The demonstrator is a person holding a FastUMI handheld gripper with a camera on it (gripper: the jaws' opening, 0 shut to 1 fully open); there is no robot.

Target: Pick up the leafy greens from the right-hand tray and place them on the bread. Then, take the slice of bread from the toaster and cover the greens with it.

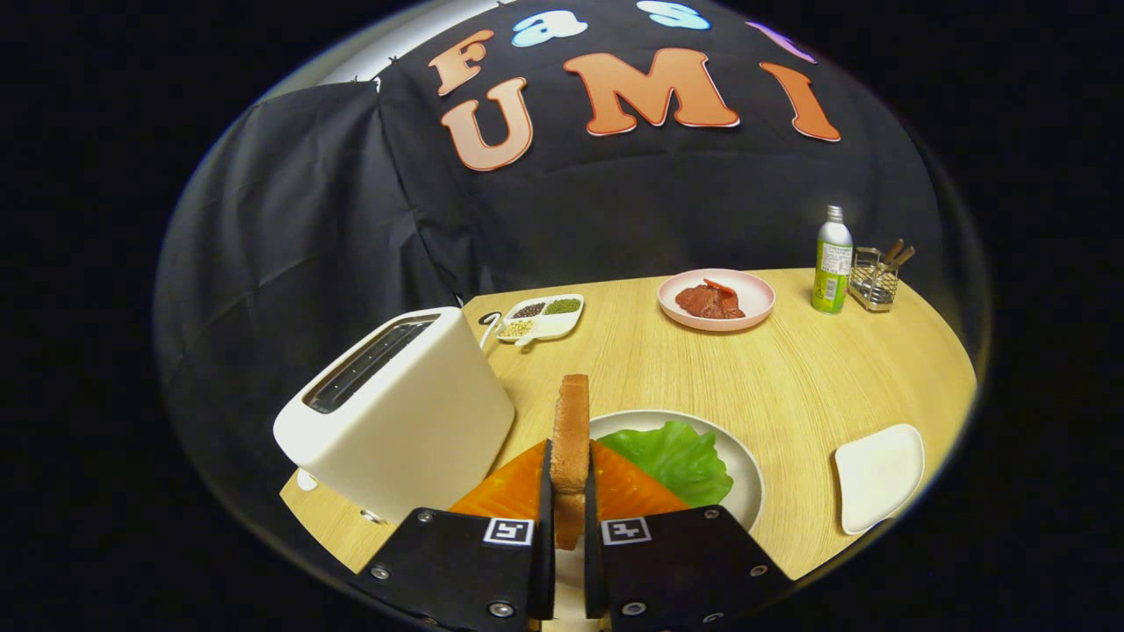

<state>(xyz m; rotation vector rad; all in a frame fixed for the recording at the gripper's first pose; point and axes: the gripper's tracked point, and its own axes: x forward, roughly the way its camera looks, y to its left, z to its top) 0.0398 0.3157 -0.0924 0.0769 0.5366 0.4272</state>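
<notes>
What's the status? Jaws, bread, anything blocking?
Gripper jaws shut on bread slice, held upright. Lettuce already on plate below. Toaster beside; nothing in the way.

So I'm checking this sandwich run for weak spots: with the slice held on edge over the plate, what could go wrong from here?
1. The gripper pinches the bread slice upright by its faces; it must be turned flat, and could slip or get squashed while turning.
2. The leafy greens lie toward one side of the white plate, so a slice dropped straight down may miss them.
3. The toaster stands close beside the gripper; a swing that way could knock it.
</notes>
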